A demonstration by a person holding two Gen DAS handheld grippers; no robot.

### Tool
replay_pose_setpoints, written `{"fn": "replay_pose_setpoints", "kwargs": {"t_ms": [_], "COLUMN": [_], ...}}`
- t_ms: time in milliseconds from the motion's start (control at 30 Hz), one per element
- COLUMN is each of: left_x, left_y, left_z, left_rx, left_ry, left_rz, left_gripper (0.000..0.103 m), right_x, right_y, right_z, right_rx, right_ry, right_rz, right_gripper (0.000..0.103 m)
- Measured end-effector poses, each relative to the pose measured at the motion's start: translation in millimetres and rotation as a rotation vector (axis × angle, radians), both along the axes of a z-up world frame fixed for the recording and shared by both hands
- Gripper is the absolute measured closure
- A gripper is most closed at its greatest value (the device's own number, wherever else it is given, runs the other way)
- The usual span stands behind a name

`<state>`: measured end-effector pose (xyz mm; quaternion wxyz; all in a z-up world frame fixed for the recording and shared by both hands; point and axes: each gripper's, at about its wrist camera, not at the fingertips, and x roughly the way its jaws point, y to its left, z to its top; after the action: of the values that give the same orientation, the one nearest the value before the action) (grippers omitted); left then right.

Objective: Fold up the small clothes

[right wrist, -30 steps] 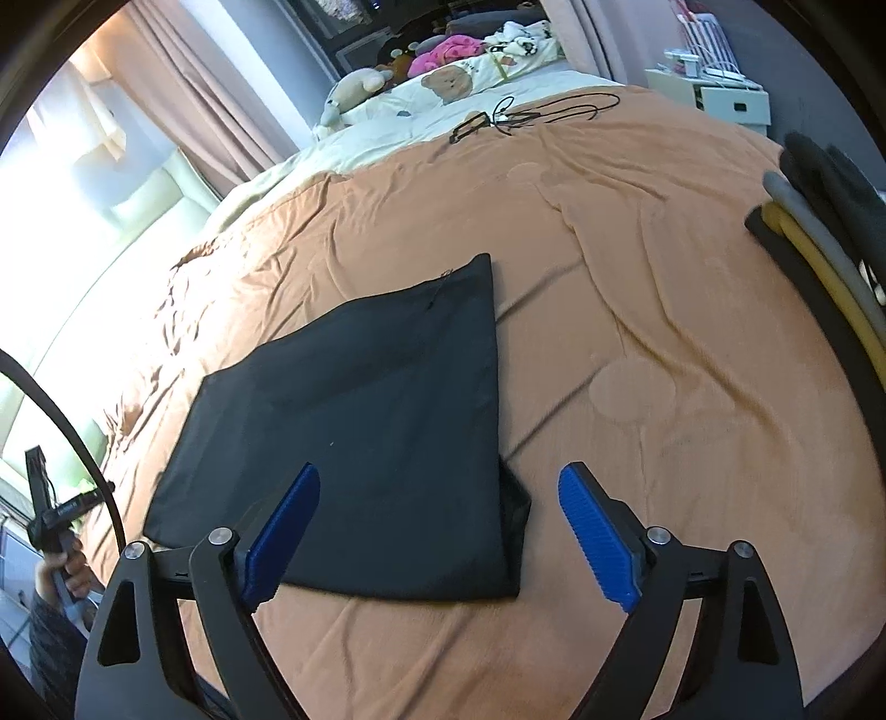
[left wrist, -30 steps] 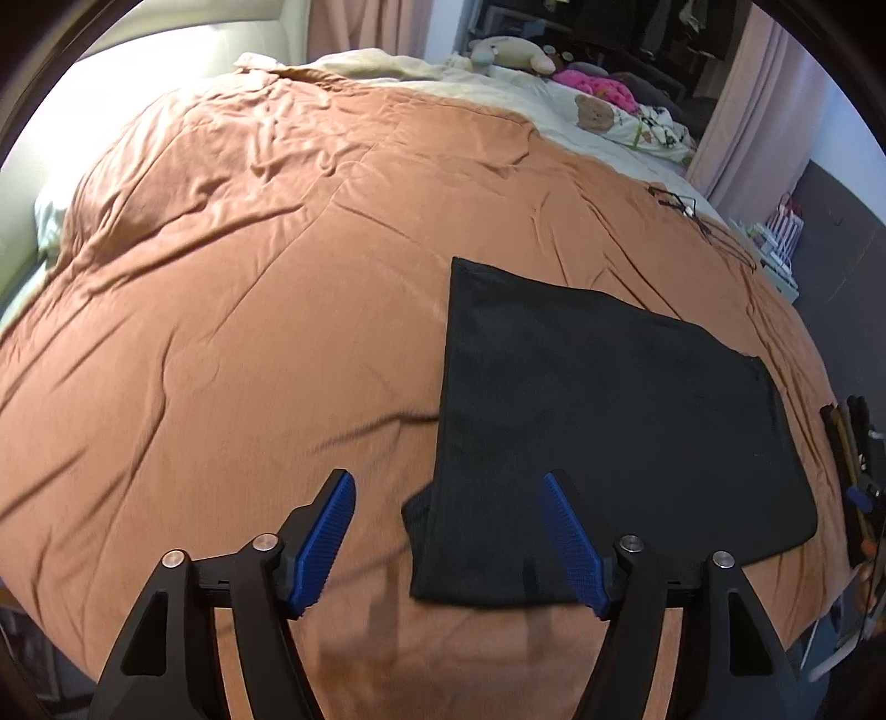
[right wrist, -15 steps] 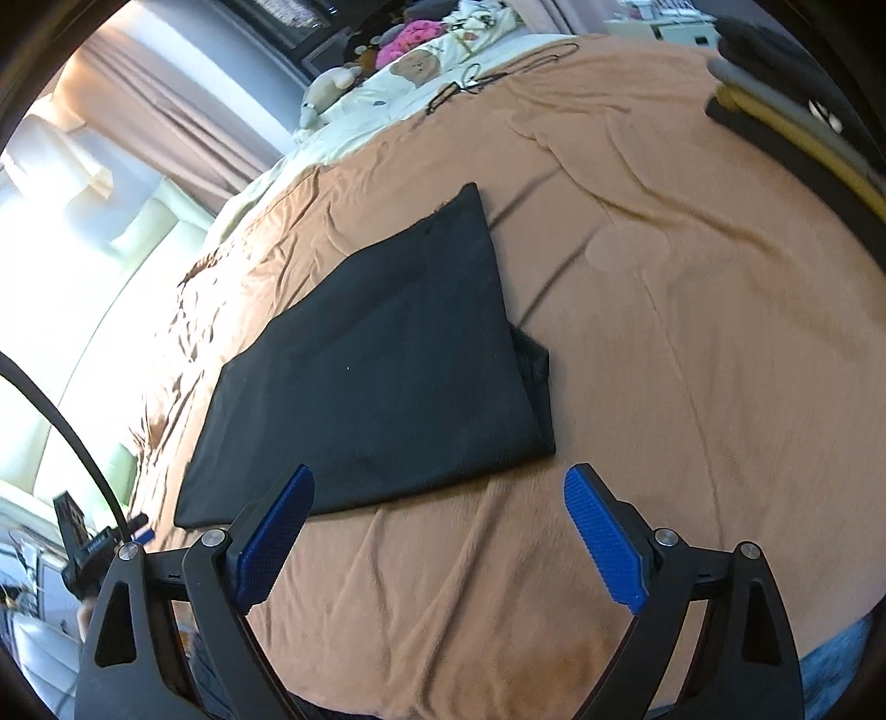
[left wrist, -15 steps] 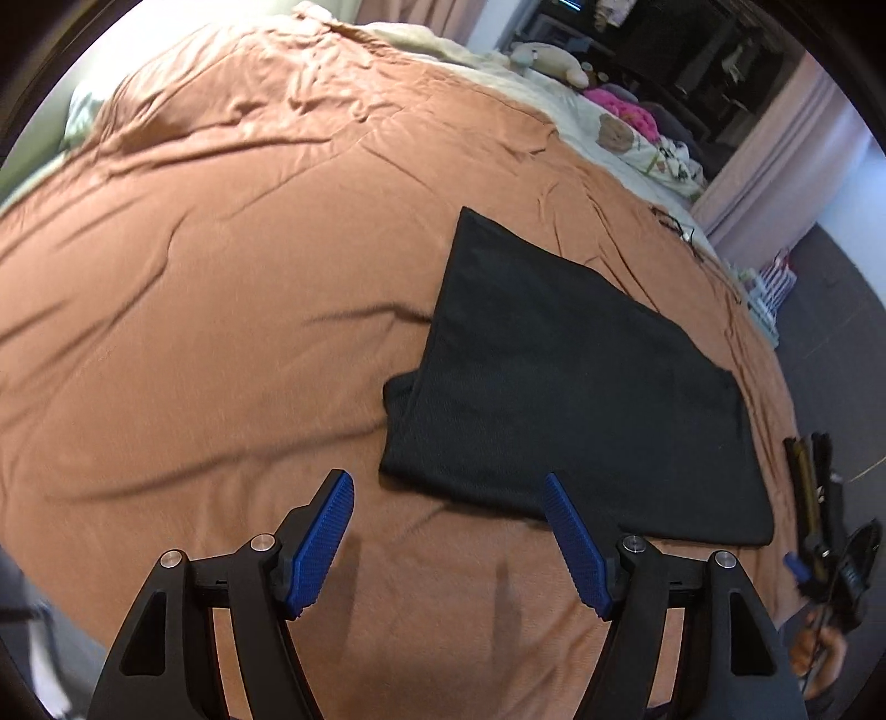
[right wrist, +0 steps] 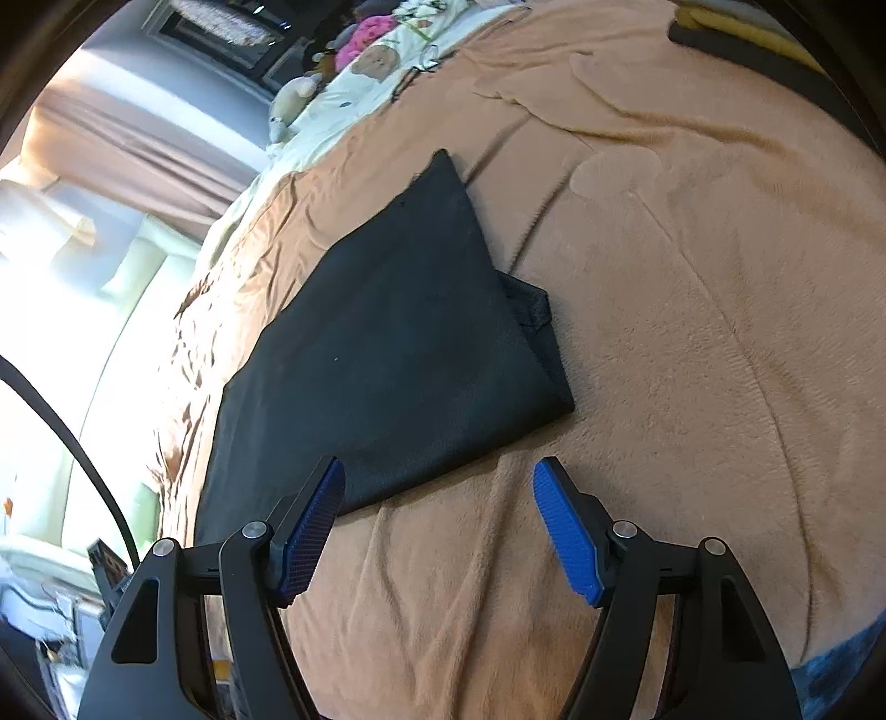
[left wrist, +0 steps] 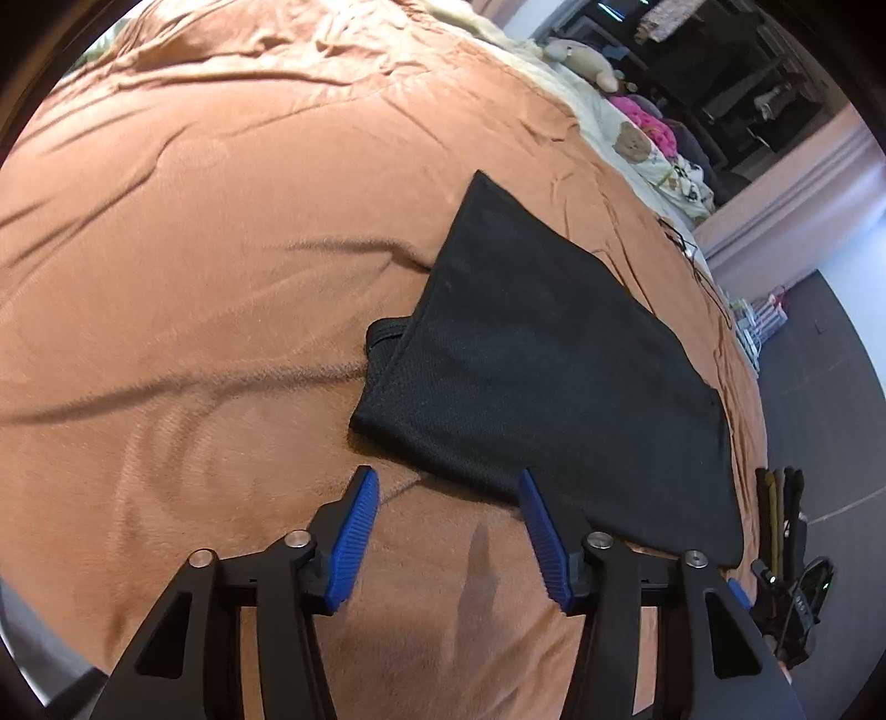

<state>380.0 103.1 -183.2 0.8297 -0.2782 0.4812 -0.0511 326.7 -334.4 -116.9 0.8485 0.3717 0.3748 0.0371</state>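
The left gripper was seen with its 2 blue pads spread wide and nothing between them, held just short of the near edge of the black garment, whose near left corner lay ahead of it and a little to its left. Compared with the views from 1 s before, this gripper had been drawn back and raised: the right pad, which had overlapped the cloth then, was now only at its hem, and more of the brown bedspread was shown in front of the fingers. The garment itself was left flat near the middle of the bed, folded over once, with a small flap of an under layer sticking out at its left side. At the right, the right gripper was likewise found spread and empty, pulled back from the cloth's other near corner, its left pad just at the hem of the black garment. A stack of folded clothes was visible at the far right edge of the bed. From this it was judged that 1 fold had been finished and released, and that the piece was too wide to count as done; a second fold, corner over corner, seemed the likely next step.
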Motion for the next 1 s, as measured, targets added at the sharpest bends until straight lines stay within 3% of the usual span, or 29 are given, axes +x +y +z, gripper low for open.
{"fn": "replay_pose_setpoints", "kwargs": {"t_ms": [200,367,567,700,767,800,1000], "left_x": [9,8,-6,-6,-2,-2,-5], "left_y": [9,18,26,24,27,29,30], "left_z": [-20,-27,-33,-32,-33,-32,-6], "left_rx": [-0.086,-0.166,-0.273,-0.252,-0.242,-0.238,-0.185], "left_ry": [0.019,-0.018,-0.019,-0.029,-0.011,-0.005,-0.070], "left_rz": [0.077,0.168,0.287,0.298,0.314,0.313,0.281], "left_gripper": [0.057,0.058,0.066,0.069,0.092,0.095,0.101], "right_x": [4,1,-3,-4,-4,-5,-17], "right_y": [-8,-11,-15,-11,-9,-9,-10], "right_z": [-13,-23,-32,-36,-36,-36,-25], "right_rx": [0.058,0.098,0.134,0.139,0.149,0.157,0.147], "right_ry": [-0.013,-0.033,-0.049,-0.045,-0.044,-0.047,-0.075], "right_rz": [-0.061,-0.121,-0.183,-0.201,-0.197,-0.193,-0.173], "right_gripper": [0.037,0.050,0.069,0.080,0.092,0.094,0.099]}}
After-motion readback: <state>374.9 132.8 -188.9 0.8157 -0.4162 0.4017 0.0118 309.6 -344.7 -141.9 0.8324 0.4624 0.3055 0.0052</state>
